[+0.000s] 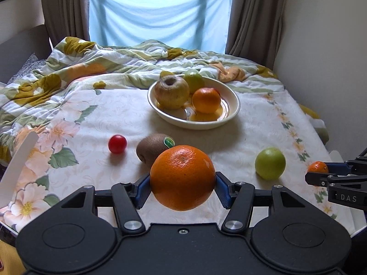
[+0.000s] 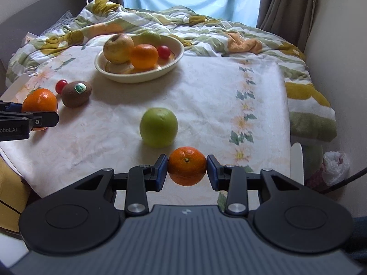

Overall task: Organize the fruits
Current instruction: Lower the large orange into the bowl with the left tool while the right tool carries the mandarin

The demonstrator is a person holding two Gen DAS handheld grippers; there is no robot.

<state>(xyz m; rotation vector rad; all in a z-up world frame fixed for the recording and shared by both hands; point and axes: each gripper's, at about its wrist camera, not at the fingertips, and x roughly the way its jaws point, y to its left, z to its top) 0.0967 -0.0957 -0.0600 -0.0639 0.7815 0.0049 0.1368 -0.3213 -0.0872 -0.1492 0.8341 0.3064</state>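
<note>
My left gripper (image 1: 182, 184) is shut on a large orange (image 1: 182, 177) and holds it above the cloth, in front of a kiwi (image 1: 151, 149). My right gripper (image 2: 187, 168) is shut on a small mandarin (image 2: 187, 165), just in front of a green apple (image 2: 158, 127). A cream bowl (image 1: 231, 112) farther back holds a yellowish apple (image 1: 171, 92), an orange (image 1: 206, 100) and a green fruit (image 1: 194, 80); the right wrist view also shows a red tomato (image 2: 164, 51) in it. Another red tomato (image 1: 117, 144) lies left of the kiwi.
The fruits lie on a floral cloth (image 1: 96, 119) over a bed. A rumpled quilt (image 1: 91, 64) is piled behind the bowl. A wall (image 1: 321, 45) runs along the right side, curtains (image 1: 252, 11) and a window at the back. A white plastic bag (image 2: 335, 167) lies at right.
</note>
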